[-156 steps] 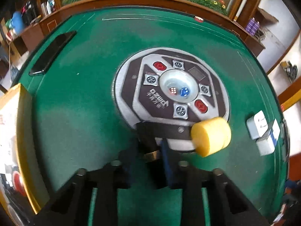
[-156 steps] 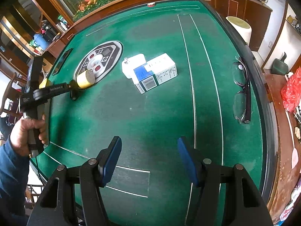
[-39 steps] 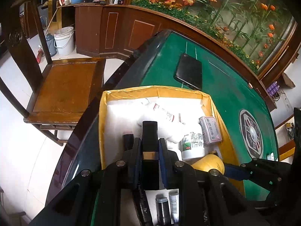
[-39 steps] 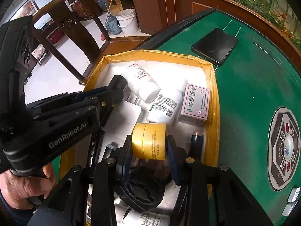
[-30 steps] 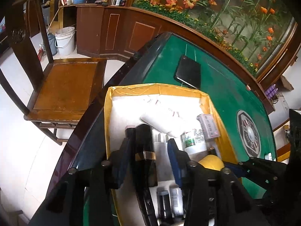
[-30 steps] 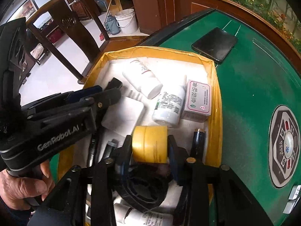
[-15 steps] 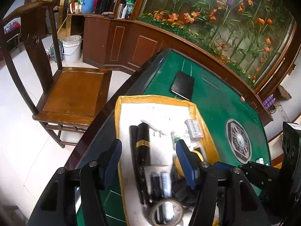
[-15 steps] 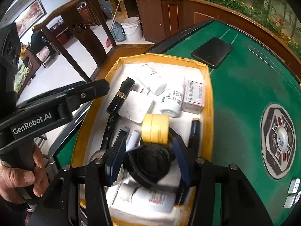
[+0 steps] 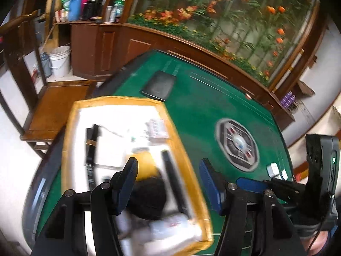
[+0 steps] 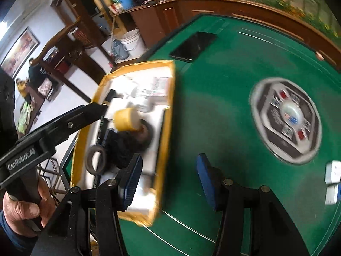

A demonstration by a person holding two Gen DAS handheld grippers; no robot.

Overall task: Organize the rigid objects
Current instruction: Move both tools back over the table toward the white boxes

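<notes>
A yellow-rimmed box (image 9: 185,149) with a white lining sits at the left edge of the green table. The yellow tape roll (image 10: 125,120) lies in it on a dark round thing, and the black tube with a gold band (image 9: 91,145) lies along its left side. My left gripper (image 9: 168,183) hangs open above the box's right rim, with nothing between its fingers. My right gripper (image 10: 169,179) is open too, over the box's near corner and the green felt. A white adapter (image 10: 333,170) and a small box lie far right on the felt.
A black phone (image 9: 158,85) lies beyond the box. The round dice panel (image 10: 286,119) fills the table's middle. A wooden chair (image 9: 55,106) stands left of the table. A hand (image 10: 23,209) holds the left tool's black frame (image 10: 53,132). Several bottles and boxes lie blurred inside the yellow-rimmed box.
Both grippers opened and let go: the black tube and the yellow roll now lie in the box. Both then rose and swung right, away from the box toward the table's middle.
</notes>
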